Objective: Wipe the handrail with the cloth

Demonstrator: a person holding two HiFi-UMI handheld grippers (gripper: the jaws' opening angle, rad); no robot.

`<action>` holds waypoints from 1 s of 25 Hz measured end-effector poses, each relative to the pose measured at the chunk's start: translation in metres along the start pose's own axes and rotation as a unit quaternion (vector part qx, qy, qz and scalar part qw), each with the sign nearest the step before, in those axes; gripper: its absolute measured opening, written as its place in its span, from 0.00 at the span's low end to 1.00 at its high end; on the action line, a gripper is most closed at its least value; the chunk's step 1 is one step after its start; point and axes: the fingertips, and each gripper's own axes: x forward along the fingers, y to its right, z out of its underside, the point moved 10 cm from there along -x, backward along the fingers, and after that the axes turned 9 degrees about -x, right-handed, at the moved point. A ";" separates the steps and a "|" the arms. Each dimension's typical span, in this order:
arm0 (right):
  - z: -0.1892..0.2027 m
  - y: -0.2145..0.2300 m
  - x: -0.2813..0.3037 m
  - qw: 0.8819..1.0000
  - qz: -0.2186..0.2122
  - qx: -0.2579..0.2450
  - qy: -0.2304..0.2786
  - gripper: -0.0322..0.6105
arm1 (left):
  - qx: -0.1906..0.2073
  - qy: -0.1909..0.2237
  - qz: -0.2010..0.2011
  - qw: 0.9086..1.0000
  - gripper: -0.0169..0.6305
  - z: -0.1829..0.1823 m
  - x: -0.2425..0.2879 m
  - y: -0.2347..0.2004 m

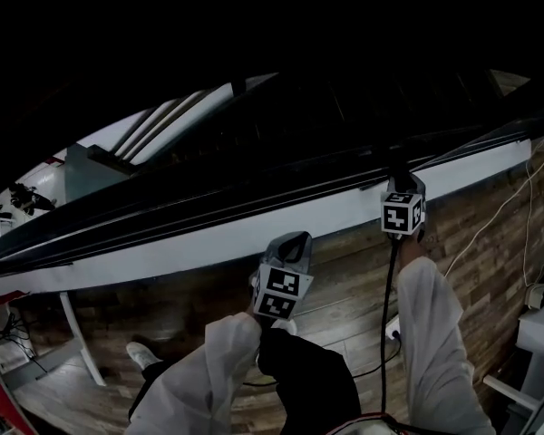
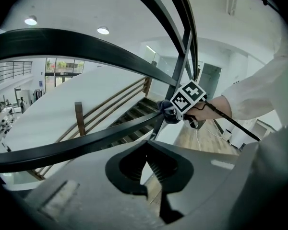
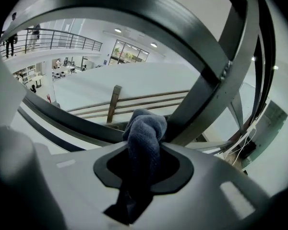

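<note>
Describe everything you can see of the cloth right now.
The cloth is dark blue-grey with a looped, terry-like weave, soft and bunched into a thick roll. The right gripper has its fingers shut on the cloth's middle. A rounded wad sticks out past the tips, and a darker tail hangs back between them. The wad presses against the dark metal handrail where a slanted post crosses it. In the left gripper view it shows as a small dark bundle on the rail.
</note>
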 end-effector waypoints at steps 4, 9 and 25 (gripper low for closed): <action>-0.020 -0.023 -0.033 1.000 -0.008 0.005 0.026 0.20 | -0.017 -0.006 -0.005 1.000 0.03 0.002 -0.025 -0.006; -0.050 -0.071 -0.080 0.998 -0.032 0.012 0.047 0.20 | -0.023 0.009 -0.020 1.000 0.03 -0.005 -0.070 -0.023; -0.179 -0.355 -0.273 0.983 -0.166 0.003 0.077 0.20 | -0.074 0.042 -0.125 0.989 0.03 0.016 -0.330 -0.185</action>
